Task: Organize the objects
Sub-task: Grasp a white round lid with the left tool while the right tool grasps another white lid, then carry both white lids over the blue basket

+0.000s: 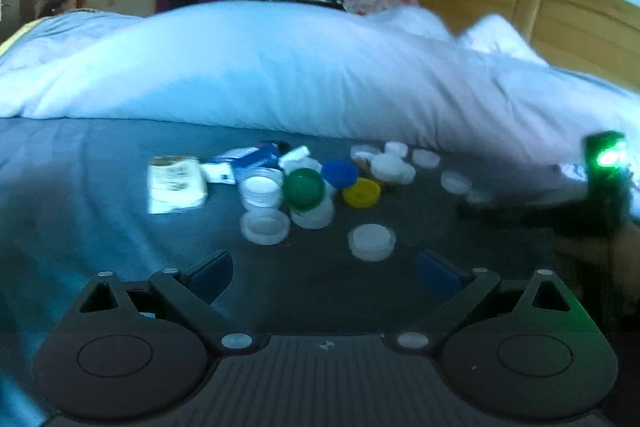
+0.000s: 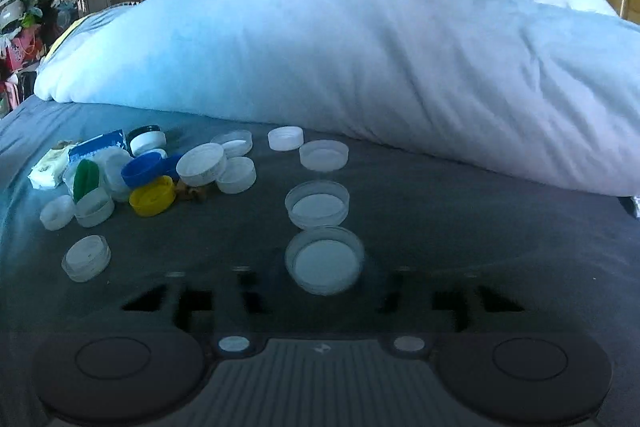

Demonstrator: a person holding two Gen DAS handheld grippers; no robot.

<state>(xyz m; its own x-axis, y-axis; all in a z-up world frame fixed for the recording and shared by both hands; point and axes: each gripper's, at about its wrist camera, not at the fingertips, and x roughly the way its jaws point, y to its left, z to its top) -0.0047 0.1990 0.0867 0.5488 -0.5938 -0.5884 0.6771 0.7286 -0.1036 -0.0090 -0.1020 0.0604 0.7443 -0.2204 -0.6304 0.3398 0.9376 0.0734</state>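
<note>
We judge white lid (image 2: 325, 261) before duvet (image 2: 360, 67) light, rigid, slick: pinch rim. Left gripper (image 1: 324, 275) jaws wide; right gripper (image 2: 324, 301) blurred, cannot tell.

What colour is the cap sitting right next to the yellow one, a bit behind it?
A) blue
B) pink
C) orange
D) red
A: in the right wrist view a blue cap lies just behind the yellow cap on the dark sheet.
</note>
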